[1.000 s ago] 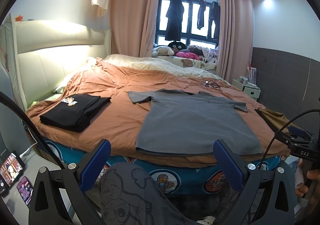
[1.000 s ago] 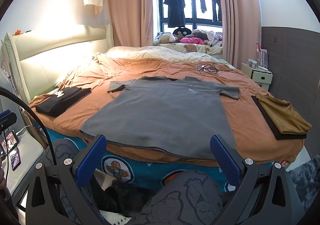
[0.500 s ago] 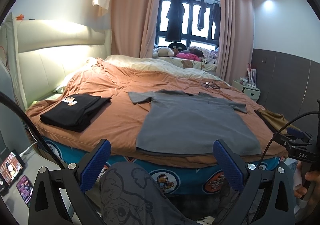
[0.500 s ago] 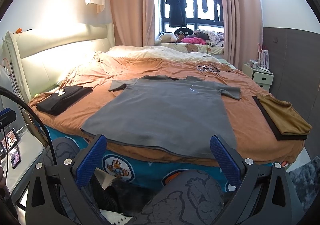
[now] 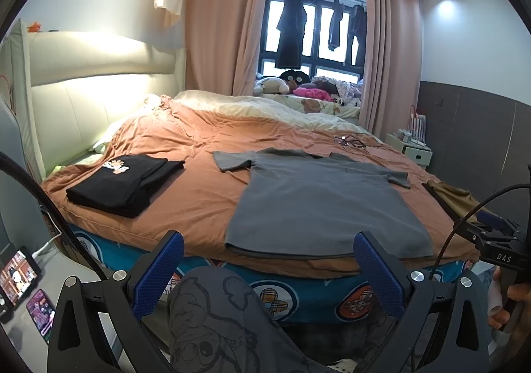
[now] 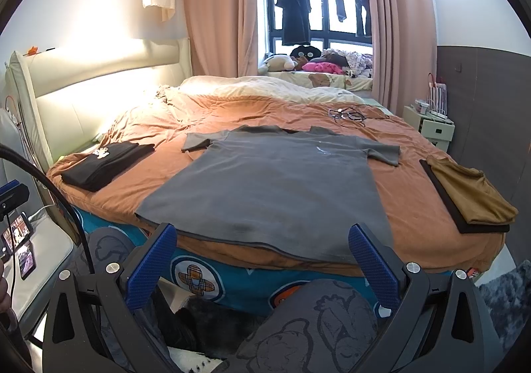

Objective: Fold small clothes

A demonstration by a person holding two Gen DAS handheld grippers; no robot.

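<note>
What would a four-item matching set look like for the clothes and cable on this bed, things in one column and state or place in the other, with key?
Things:
1. grey T-shirt
2. black garment with a printed logo
3. mustard-brown garment
4. tangled cable

State or place:
A. folded, left side of the bed near the headboard
B. spread flat, unfolded, hem at the near bed edge
C. loose on the cover beyond the grey T-shirt's collar
D. folded, on top of a dark folded piece at the right edge of the bed

Pairs: 1-B, 2-A, 3-D, 4-C
</note>
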